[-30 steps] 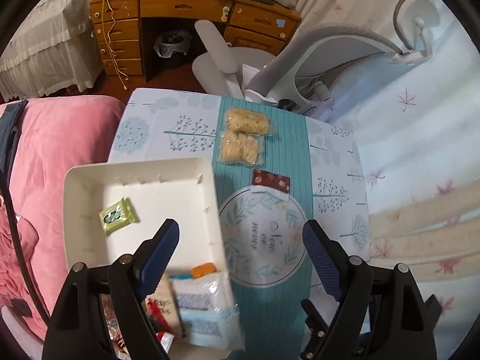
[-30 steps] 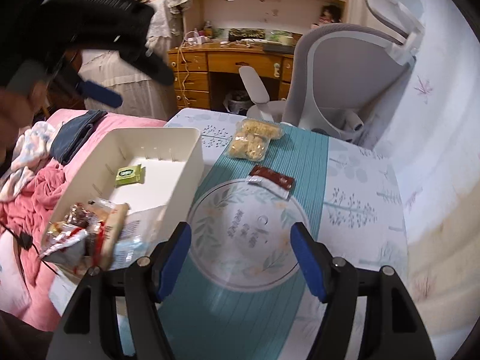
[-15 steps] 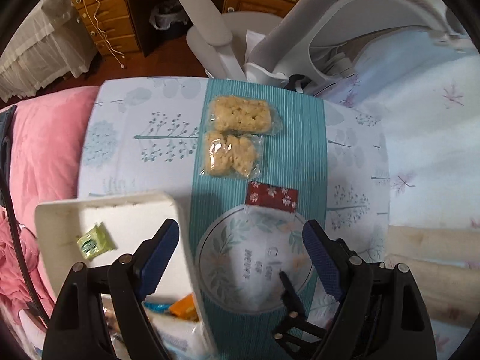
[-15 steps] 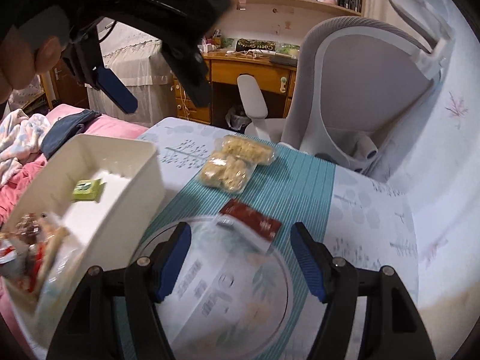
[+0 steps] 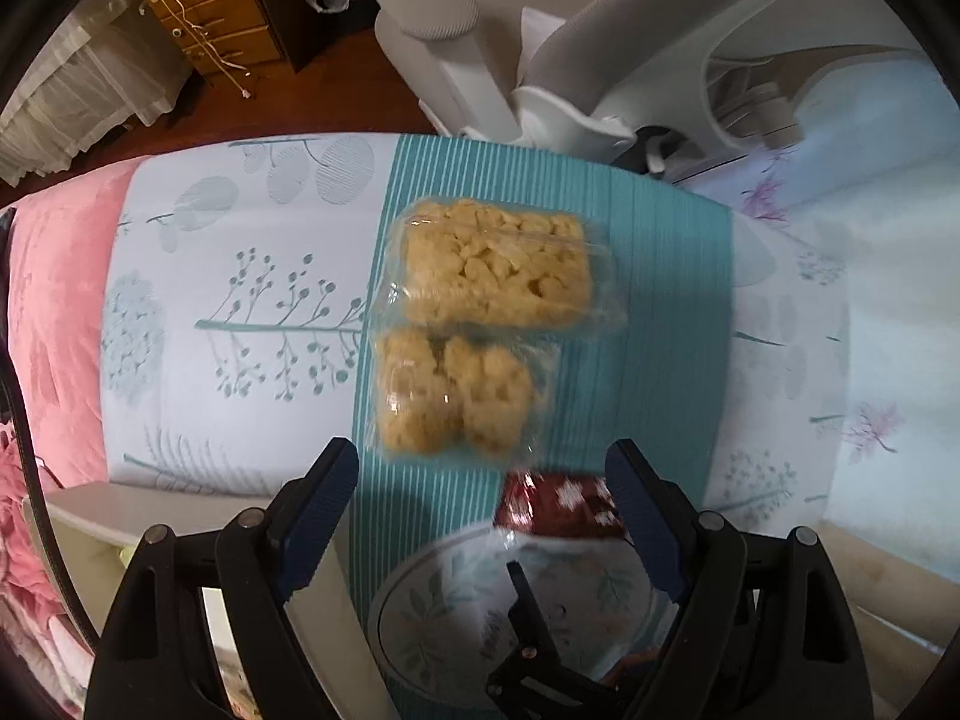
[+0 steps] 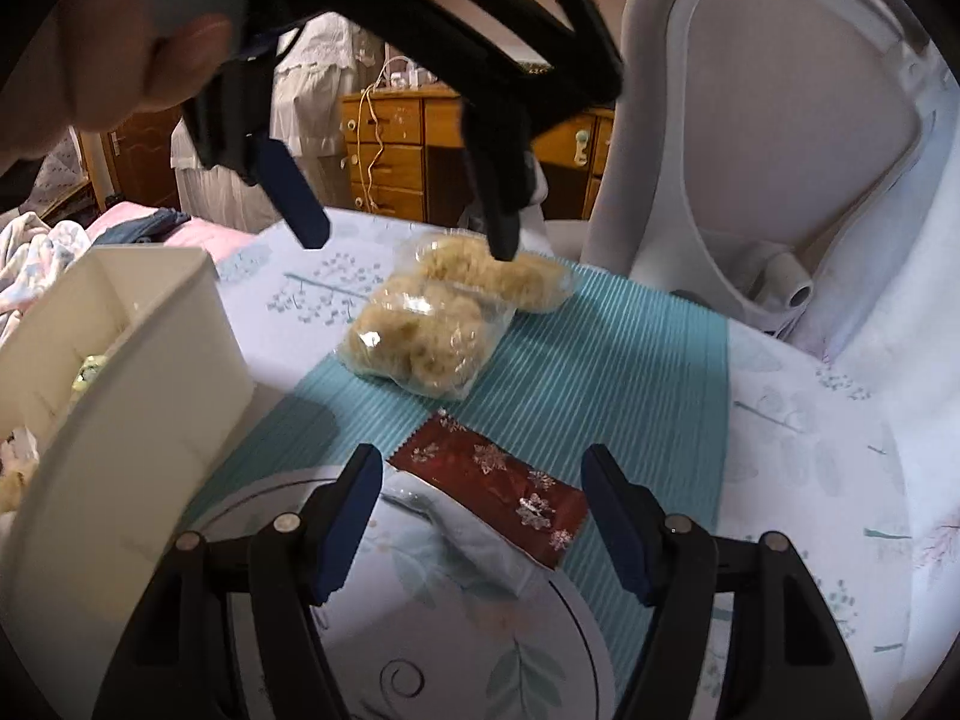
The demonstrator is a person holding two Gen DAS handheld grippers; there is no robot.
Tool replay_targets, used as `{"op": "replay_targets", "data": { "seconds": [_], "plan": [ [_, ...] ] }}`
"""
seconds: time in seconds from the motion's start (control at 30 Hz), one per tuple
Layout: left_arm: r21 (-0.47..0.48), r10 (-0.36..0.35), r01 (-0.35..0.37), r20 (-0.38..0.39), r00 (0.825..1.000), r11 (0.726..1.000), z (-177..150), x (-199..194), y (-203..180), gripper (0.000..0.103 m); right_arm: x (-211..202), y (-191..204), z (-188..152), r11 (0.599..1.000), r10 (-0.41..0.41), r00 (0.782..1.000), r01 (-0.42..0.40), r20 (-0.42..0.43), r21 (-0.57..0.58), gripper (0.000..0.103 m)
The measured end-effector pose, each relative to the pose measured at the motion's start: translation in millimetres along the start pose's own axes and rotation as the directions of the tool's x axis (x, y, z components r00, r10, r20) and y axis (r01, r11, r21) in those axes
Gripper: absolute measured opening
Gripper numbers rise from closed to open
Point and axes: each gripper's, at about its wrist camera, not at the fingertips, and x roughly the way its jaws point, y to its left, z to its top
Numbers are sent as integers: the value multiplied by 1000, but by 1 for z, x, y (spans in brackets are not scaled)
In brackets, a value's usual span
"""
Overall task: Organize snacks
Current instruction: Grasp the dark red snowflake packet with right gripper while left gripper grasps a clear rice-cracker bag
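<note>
Two clear bags of yellow puffed snacks lie on the teal table runner: a far bag (image 5: 498,267) and a near bag (image 5: 453,399), the near one also in the right wrist view (image 6: 423,333). A dark red snowflake-print packet (image 6: 489,489) lies just ahead of my right gripper (image 6: 483,510), which is open and empty. My left gripper (image 5: 483,504) is open and empty, hovering above the near bag; it shows from outside in the right wrist view (image 6: 402,234). The white storage box (image 6: 120,420) stands at left.
A white office chair (image 6: 774,138) stands at the table's far edge. A wooden desk with drawers (image 6: 408,144) is behind. Pink bedding (image 5: 54,300) lies left of the table. A round leaf print (image 6: 456,630) marks the tablecloth near me.
My left gripper has moved forward from over the box to above the snack bags. My right gripper has moved forward and lower toward the red packet. Both stayed open.
</note>
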Motion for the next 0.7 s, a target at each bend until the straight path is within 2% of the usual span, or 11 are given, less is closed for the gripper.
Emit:
{"op": "replay_targets", "data": {
  "seconds": [0.2,0.33,0.53,0.7],
  "plan": [
    [-13,40,-40,-35,999,999,15,29,-2,83,10,-5,-1,996,74,997,-73,-30,45,69],
    [-18,57,-58,-46,997,998,22,42,-2,83,20,-8,0,995,89,993,-84,-74,62,69],
    [-36,102,-104,-54,993,994,25,61,-2,83,25,-6,-2,994,93,993,-89,-78,55,70],
    [-48,94,-97,-58,994,994,27,70,0,80,27,-5,-2,995,89,993,-85,-75,60,69]
  ]
}}
